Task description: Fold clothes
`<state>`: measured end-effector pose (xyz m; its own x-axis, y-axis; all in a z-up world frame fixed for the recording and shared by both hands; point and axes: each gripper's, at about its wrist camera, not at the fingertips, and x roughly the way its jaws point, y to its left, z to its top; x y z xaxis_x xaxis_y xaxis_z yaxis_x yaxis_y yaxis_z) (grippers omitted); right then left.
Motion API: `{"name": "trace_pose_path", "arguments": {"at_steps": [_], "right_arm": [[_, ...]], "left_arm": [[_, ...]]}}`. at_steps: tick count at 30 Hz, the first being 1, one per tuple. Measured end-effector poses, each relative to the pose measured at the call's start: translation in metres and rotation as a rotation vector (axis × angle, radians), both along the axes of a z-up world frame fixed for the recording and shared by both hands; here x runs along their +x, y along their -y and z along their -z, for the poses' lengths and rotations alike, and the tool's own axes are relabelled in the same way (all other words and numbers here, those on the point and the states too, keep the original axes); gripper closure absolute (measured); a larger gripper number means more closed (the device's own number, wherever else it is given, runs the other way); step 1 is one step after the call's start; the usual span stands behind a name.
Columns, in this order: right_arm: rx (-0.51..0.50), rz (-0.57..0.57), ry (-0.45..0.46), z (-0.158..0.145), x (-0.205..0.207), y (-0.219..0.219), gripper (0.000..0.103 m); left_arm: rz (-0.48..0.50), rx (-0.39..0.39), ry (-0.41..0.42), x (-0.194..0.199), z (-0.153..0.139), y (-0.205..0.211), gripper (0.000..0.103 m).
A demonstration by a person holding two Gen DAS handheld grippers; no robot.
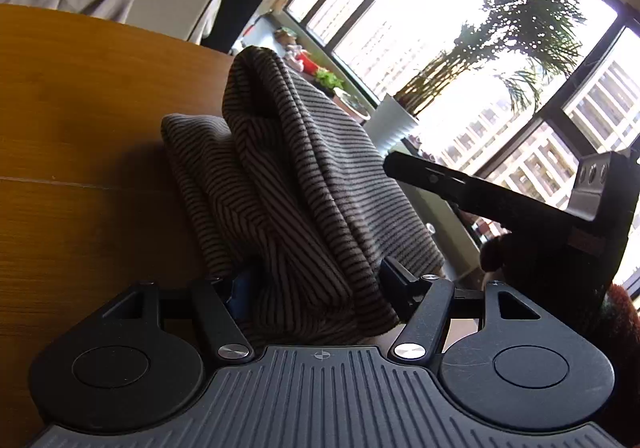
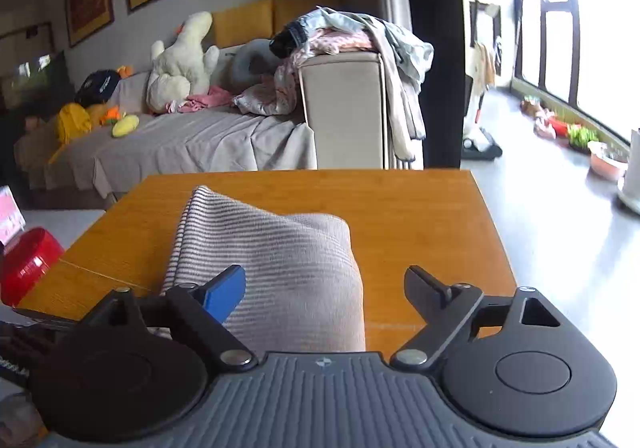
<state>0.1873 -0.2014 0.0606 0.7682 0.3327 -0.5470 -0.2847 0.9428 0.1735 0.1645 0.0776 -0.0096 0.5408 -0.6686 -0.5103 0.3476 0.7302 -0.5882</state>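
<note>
Orange wooden table (image 2: 420, 208) carries my brown-and-grey striped folded garment (image 2: 280, 248). Only my left view shows the left gripper (image 1: 320, 284) apparently pinching its bunched folds; my right gripper (image 2: 324, 288) gapes wide, cloth between its fingers.

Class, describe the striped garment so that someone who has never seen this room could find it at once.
Start at the wooden table in front of the sofa. On it lies the striped garment, a folded brown-grey cloth with thin dark stripes, between the fingers of the right gripper. It is the only cloth on the table; the other clothes lie heaped on the sofa.
</note>
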Motion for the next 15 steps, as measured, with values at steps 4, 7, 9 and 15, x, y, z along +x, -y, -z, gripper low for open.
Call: {"name": "trace_pose_path", "arguments": {"at_steps": [4,7,9,15], "right_arm": [[0.163,-0.037,-0.109,0.023,-0.026,0.014,0.010],[0.129,-0.036,-0.100,0.033,-0.035,0.008,0.012],[0.096,-0.034,-0.089,0.037,-0.037,0.004,0.012],[0.020,-0.054,-0.052,0.038,-0.024,-0.005,0.014]], "left_arm": [[0.008,0.008,0.009,-0.001,0.002,0.000,0.033],[0.013,0.016,0.013,-0.005,0.003,0.000,0.033],[0.013,0.018,0.011,-0.006,0.004,0.000,0.034],[0.010,0.005,0.002,-0.010,0.008,0.001,0.037]]}}
